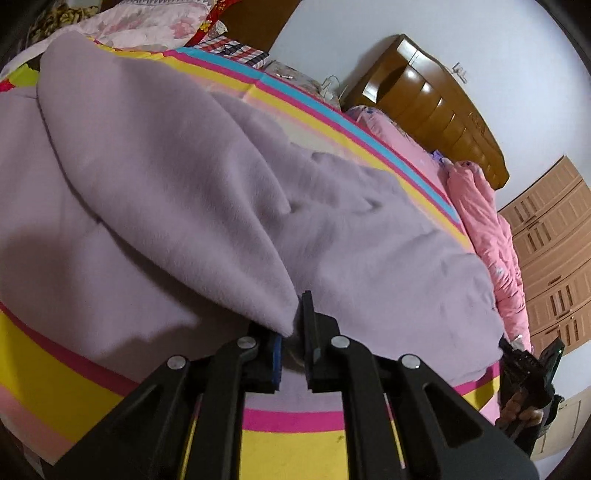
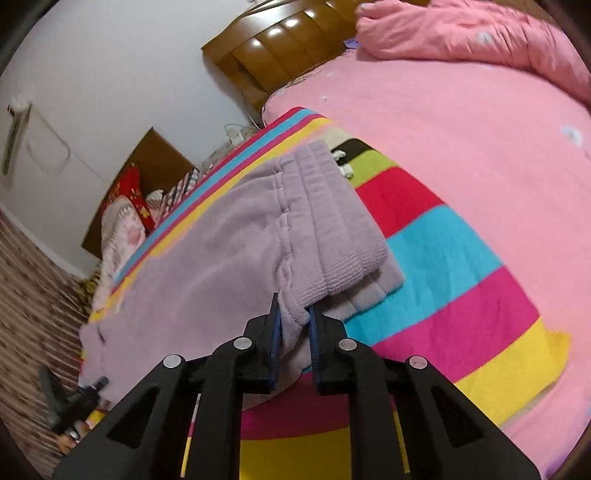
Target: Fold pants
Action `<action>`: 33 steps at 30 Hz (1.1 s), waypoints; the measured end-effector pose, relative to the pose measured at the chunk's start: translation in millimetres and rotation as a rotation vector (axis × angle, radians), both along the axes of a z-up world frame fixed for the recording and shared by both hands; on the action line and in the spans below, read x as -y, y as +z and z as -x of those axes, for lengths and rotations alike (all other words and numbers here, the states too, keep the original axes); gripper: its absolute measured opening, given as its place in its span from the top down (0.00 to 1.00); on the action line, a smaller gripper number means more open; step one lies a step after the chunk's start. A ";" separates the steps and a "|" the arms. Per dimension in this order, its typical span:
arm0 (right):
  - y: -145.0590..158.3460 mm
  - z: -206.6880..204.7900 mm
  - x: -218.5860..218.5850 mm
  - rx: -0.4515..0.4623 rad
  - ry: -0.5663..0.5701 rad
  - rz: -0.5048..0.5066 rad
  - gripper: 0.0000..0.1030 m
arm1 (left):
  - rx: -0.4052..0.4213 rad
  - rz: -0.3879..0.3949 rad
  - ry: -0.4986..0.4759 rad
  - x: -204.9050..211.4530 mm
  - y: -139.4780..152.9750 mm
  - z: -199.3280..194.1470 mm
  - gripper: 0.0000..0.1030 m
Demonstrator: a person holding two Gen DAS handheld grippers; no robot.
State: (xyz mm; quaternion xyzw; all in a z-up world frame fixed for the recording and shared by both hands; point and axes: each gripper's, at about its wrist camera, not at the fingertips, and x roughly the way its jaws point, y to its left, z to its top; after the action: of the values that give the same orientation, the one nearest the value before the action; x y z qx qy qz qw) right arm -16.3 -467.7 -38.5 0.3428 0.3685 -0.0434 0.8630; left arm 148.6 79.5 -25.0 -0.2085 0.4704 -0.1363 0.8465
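Lilac fleece pants (image 1: 207,192) lie across a striped blanket (image 1: 303,454) on the bed. My left gripper (image 1: 293,325) is shut on a lifted edge of the pants fabric, which rises as a fold from the jaws. In the right wrist view my right gripper (image 2: 293,314) is shut on the pants (image 2: 229,254) at the ribbed elastic waistband (image 2: 332,218), lifted a little off the striped blanket (image 2: 443,295). The right gripper also shows at the left wrist view's right edge (image 1: 528,369), and the left one at the right wrist view's lower left (image 2: 74,402).
A pink sheet (image 2: 461,129) and a bunched pink quilt (image 2: 480,33) lie beyond the blanket. A wooden headboard (image 1: 436,103) stands at the wall. Pillows and clothes (image 1: 147,26) pile at the bed's far side. A wardrobe (image 1: 554,258) stands at right.
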 end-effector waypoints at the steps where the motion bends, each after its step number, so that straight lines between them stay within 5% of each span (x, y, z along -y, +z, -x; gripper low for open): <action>1: 1.4 1.8 1.8 0.008 -0.002 -0.011 0.88 | 0.004 0.005 0.008 -0.7 3.8 1.9 0.92; 4: 6.7 6.7 5.6 0.020 0.000 -0.021 0.88 | 0.032 -0.014 0.009 -2.9 14.2 9.4 0.91; 10: -12.5 4.0 8.2 -0.005 -0.004 -0.056 0.82 | -0.010 0.004 0.009 -5.2 -10.4 7.0 0.83; 12: -8.9 8.6 9.2 -0.002 -0.006 -0.091 0.74 | 0.000 0.008 0.013 -4.9 -7.7 7.5 0.63; 13: -6.3 12.8 9.6 -0.003 -0.014 -0.097 0.63 | 0.013 0.017 0.020 -6.6 -4.9 8.3 0.42; 14: -2.6 19.8 10.2 -0.016 -0.043 -0.080 0.58 | 0.024 0.021 0.033 -9.4 -2.4 9.7 0.31; 18: 13.6 45.5 0.1 0.021 -0.079 -0.031 0.54 | 0.054 0.057 0.055 -16.1 6.5 12.1 0.25; 25: 0.7 20.8 -99.8 0.018 0.260 -0.143 0.62 | 0.033 0.105 0.074 -15.1 -2.9 5.7 0.24; 28: -10.6 2.7 -125.2 0.007 0.319 -0.207 0.63 | 0.031 0.102 0.070 -14.0 -3.3 4.7 0.24; 33: -7.9 -13.9 -136.6 0.022 0.327 -0.166 0.63 | 0.029 0.123 0.075 -18.3 -6.9 5.9 0.24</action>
State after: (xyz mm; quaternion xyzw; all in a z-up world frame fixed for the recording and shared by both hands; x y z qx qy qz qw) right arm -2.4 -331.1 -46.5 0.3487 0.4120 0.1316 0.8315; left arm 142.7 97.7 -31.8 -0.2757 0.4409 -0.1362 0.8433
